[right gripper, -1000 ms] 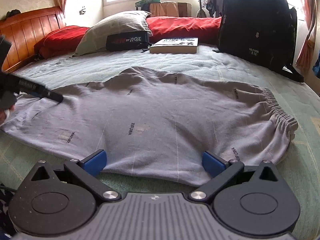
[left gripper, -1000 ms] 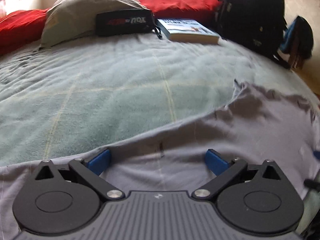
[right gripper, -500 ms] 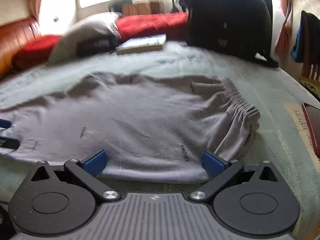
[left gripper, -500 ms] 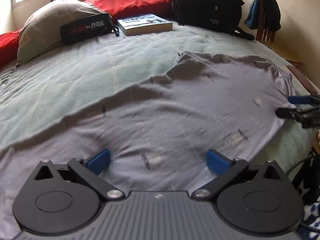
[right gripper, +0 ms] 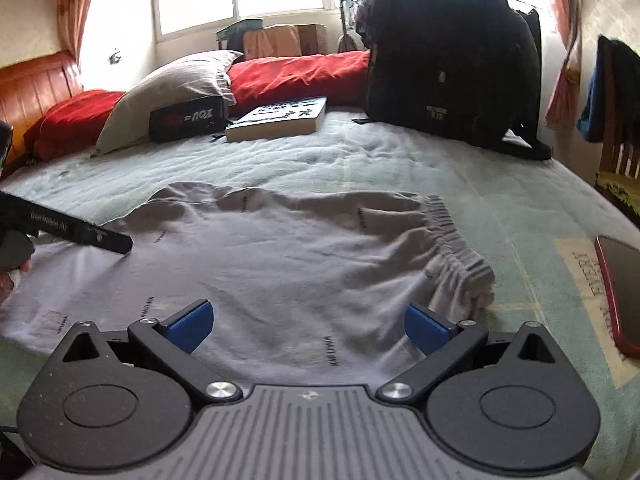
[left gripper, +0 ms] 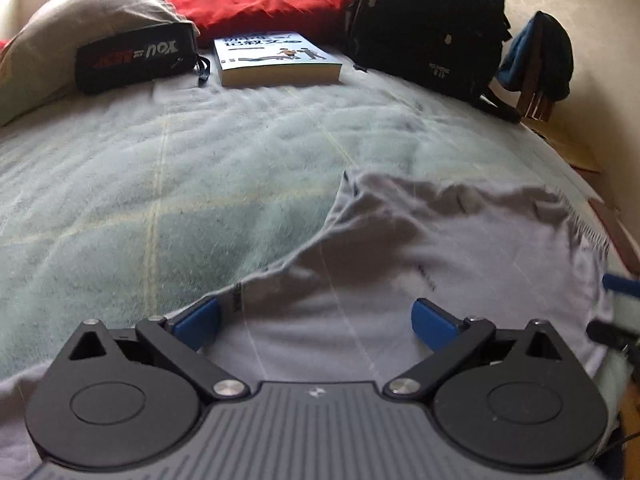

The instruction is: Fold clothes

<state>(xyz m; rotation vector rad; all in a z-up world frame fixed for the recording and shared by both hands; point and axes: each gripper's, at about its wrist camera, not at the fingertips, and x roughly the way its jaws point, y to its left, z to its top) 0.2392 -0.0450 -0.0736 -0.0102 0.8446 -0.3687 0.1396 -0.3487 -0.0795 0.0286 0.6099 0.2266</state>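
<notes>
Your left hand-held gripper (left gripper: 316,320) hovers with its blue fingers spread wide and empty, directly above the grey trousers (left gripper: 420,264) that lie flat on the pale green blanket (left gripper: 160,184) of the bed. Your right hand-held gripper (right gripper: 308,324) is likewise wide apart and holds nothing; below and ahead of it spreads the same garment, its gathered elastic waistband (right gripper: 452,248) ahead and to the right of the right fingertip. Far ahead of both stand a paperback book (right gripper: 280,118), a black pouch (right gripper: 188,118), a grey pillow (right gripper: 172,92) and a black backpack (right gripper: 444,60). A red phone (right gripper: 620,292) lies to the right of your right hand-held gripper.
</notes>
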